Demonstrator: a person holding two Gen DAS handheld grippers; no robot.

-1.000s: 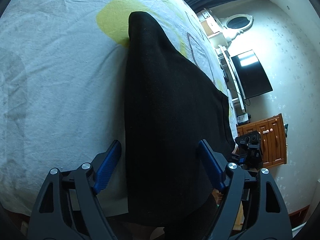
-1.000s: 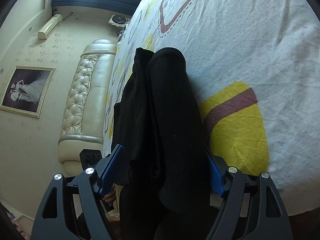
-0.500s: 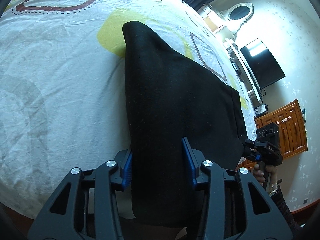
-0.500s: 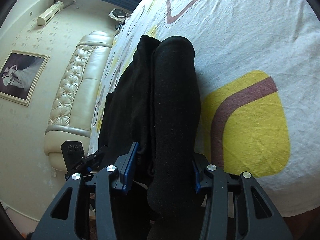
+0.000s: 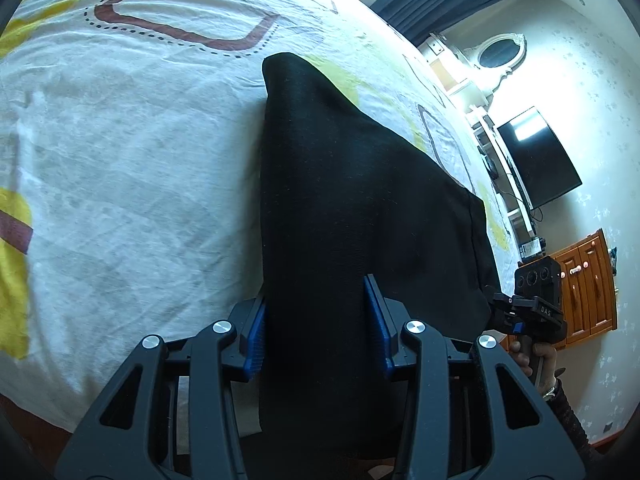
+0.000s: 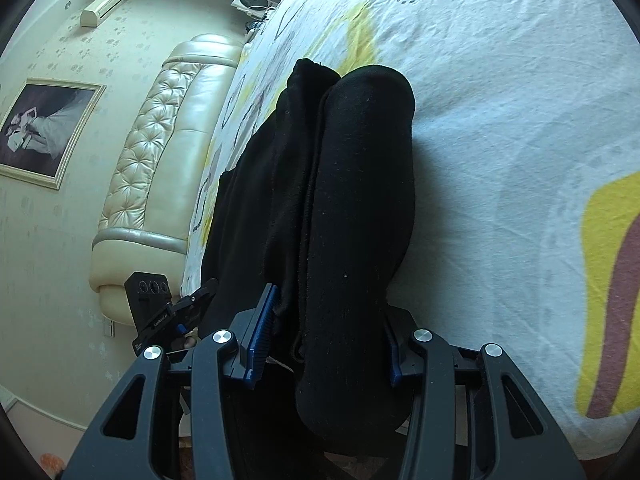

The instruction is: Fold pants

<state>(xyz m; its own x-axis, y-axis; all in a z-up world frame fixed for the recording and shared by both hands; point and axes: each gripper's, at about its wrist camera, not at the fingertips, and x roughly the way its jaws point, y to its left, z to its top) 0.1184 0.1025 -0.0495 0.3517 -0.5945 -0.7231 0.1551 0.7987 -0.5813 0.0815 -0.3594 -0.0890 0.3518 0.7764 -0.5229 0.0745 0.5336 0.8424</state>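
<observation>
Basically both my grippers, left gripper (image 5: pixel 316 332) and right gripper (image 6: pixel 326 330), clamped on pants (image 5: pixel 352 200) edge, lifting off bed (image 5: pixel 132 152) for fold.

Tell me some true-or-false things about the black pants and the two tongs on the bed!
1. The left tongs pinch the black pants. True.
2. The right tongs are wide open and hold nothing. False: they are shut on the pants too.
3. The pants lie on a bedsheet with yellow and brown shapes. True.
4. The pants are red. False: they are black.
5. A dark TV hangs on the wall. True.
</observation>
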